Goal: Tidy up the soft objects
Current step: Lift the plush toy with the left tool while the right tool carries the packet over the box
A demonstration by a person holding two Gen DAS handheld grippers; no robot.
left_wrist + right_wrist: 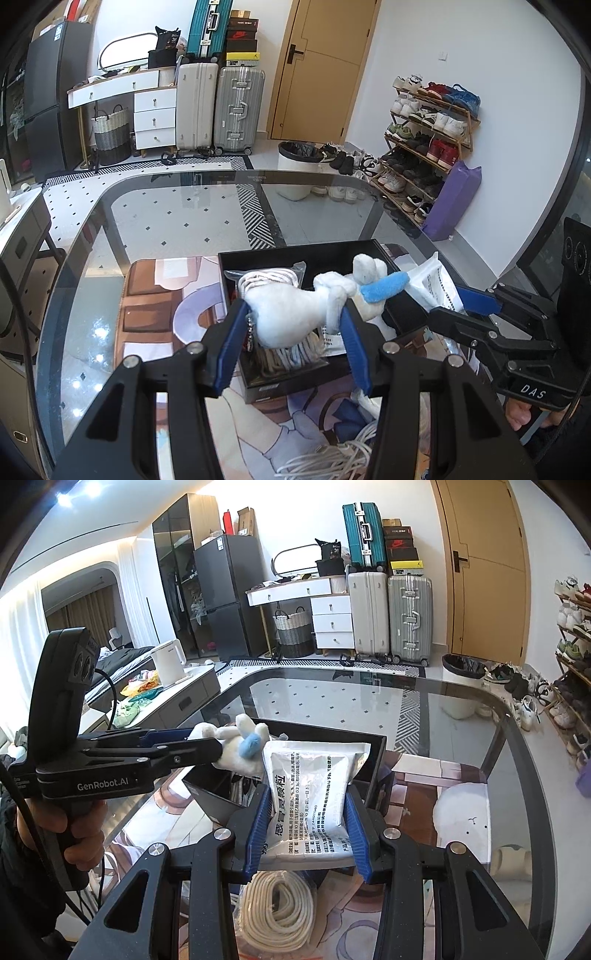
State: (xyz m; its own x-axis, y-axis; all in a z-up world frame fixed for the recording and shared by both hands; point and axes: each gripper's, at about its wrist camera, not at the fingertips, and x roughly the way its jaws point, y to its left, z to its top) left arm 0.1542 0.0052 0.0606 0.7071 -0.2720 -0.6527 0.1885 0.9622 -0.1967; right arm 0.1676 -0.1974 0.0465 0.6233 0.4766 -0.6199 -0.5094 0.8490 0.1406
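Plush toy (291, 314) right up front, white and fluffy with a blue strip near its ears, pinched at the body between the blue pads of the left gripper (293, 314), jaws clamped on it and lifting it clear above the black box (266, 254). Same toy seen from the right wrist camera (240, 746), poking out past the left gripper (207, 746) over the box's near corner.

Over on the other side, the right gripper (308, 812) has its blue pads squeezed in on a white sachet (314, 794) printed with black text, held upright between them, above the black box (373, 760). From the left wrist view that sachet (439, 284) sits just right of the toy, with the right gripper (454, 306) closed on its lower edge.

Below the right gripper, a coil of white cord (277, 908) in a clear bag lies on the table. Another bagged cord bundle (269, 284) rests inside the box, under the toy, and loose white cable (332, 458) shows at the near edge.

Everything sits on a printed mat (155, 295) atop the glass table (166, 206). Further back: a white bin (295, 166), a shoe rack (424, 140) against the wall, two suitcases (218, 110) and a wooden door (325, 66).
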